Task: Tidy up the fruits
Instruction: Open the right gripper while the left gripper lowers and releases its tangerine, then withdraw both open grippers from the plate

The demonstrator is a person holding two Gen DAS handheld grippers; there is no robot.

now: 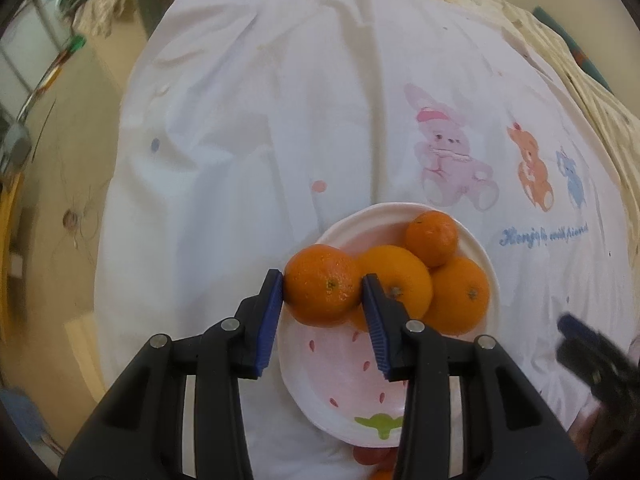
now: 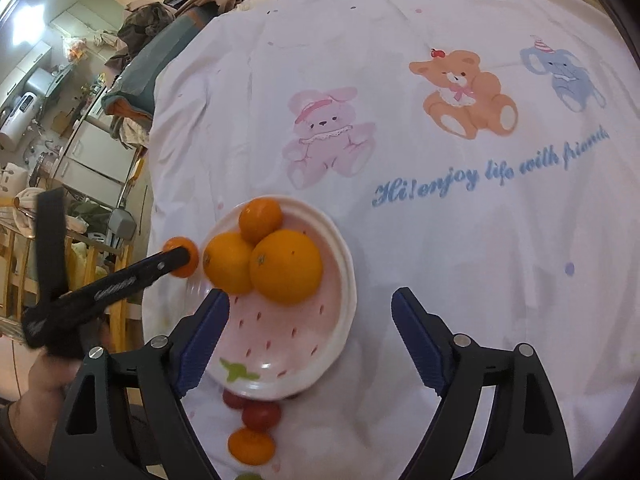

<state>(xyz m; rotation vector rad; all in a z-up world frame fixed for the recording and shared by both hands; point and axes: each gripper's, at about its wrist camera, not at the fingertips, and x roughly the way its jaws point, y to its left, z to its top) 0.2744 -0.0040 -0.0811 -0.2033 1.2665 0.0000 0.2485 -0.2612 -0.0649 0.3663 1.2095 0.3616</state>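
A pink strawberry-patterned plate (image 1: 332, 364) sits on a white printed sheet and also shows in the right wrist view (image 2: 288, 344). Three oranges (image 1: 460, 292) lie at its far side (image 2: 286, 266). My left gripper (image 1: 322, 284) is shut on a fourth orange (image 1: 322, 284) at the plate's left rim; the right wrist view shows it held beside the plate (image 2: 182, 256). My right gripper (image 2: 310, 300) is open and empty above the plate's near right side. A red tomato (image 2: 260, 416) and a small orange (image 2: 251, 446) lie on the sheet in front of the plate.
The white sheet (image 2: 440, 240) with animal prints covers a bed and spreads far and right. The bed's left edge drops to the floor (image 1: 60, 200). Cluttered furniture and shelves (image 2: 60, 120) stand beyond the left side.
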